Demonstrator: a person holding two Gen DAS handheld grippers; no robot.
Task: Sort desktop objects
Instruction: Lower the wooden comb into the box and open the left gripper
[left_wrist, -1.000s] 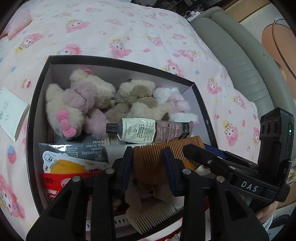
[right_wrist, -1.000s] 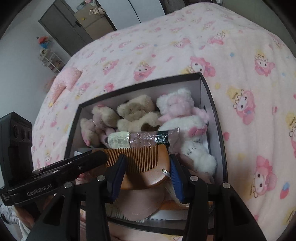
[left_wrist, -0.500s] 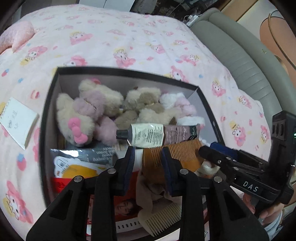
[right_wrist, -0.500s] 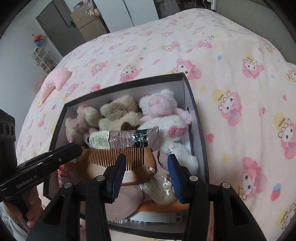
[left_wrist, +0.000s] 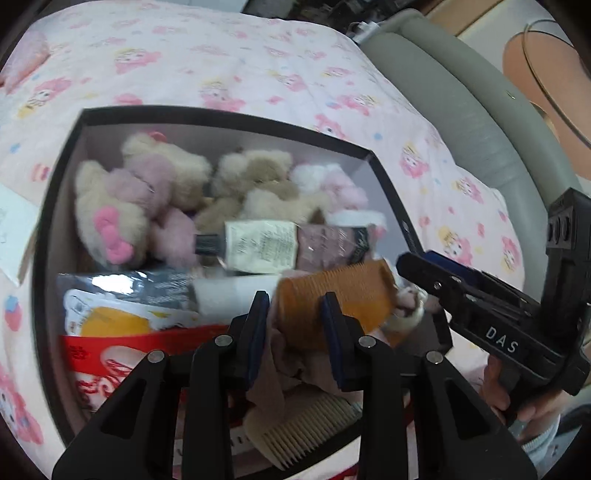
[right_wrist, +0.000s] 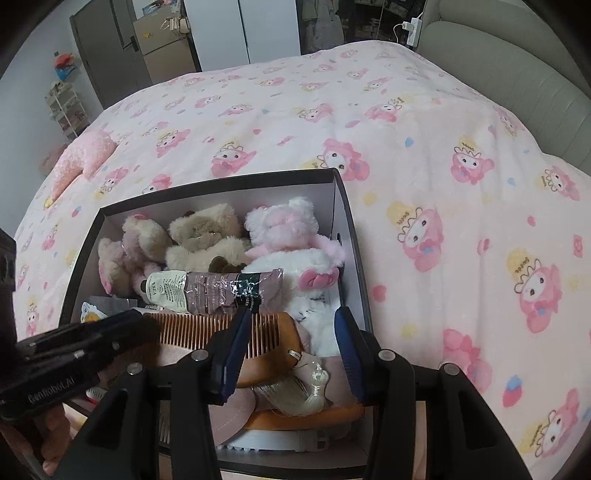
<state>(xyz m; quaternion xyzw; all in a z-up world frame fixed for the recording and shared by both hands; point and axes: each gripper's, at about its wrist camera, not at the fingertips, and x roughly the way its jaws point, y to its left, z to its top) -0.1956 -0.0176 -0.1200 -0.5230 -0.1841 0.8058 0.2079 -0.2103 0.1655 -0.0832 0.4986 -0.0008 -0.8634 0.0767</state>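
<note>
The left gripper (left_wrist: 293, 325) points down into the near part of an open black box (left_wrist: 218, 112) that sits on a bed, and its blue-padded jaws are closed on the wooden comb (left_wrist: 332, 295), gripping its left end with the teeth facing the far side. The right gripper (right_wrist: 291, 350) hangs over the near right corner of the same box with its jaws apart and nothing pressed between them; its left pad overlaps the comb's right end in its own view, but whether it touches cannot be told. Seen from the left camera, the right tool carries a label reading "DAS"; seen from the right camera, the left tool reads "GenRobot.AI". Under the grippers, at the near edge of the box, lie a cream plastic comb (left_wrist: 295, 435), a pinkish cloth (left_wrist: 295, 373) and a hank of pale blond hair (right_wrist: 295, 395). At the near left corner is a red packet (left_wrist: 110, 365), and beyond it a grey foil packet (left_wrist: 144, 286) whose print is too blurred to read. Across the middle of the box lies a cream tube (right_wrist: 214, 291) with a black cap and the letters "VSEA" on its pale end. Along the far wall sit plush toys: a beige-and-pink one (left_wrist: 125, 206) on the left, a brown one (right_wrist: 203, 236) in the middle and a white-and-pink one (right_wrist: 288, 236) on the right. Outside the left edge lies a white notepad (left_wrist: 14, 232) on the pink cartoon-print blanket (right_wrist: 443, 184), with a grey padded headboard (left_wrist: 480, 110) beyond.
</note>
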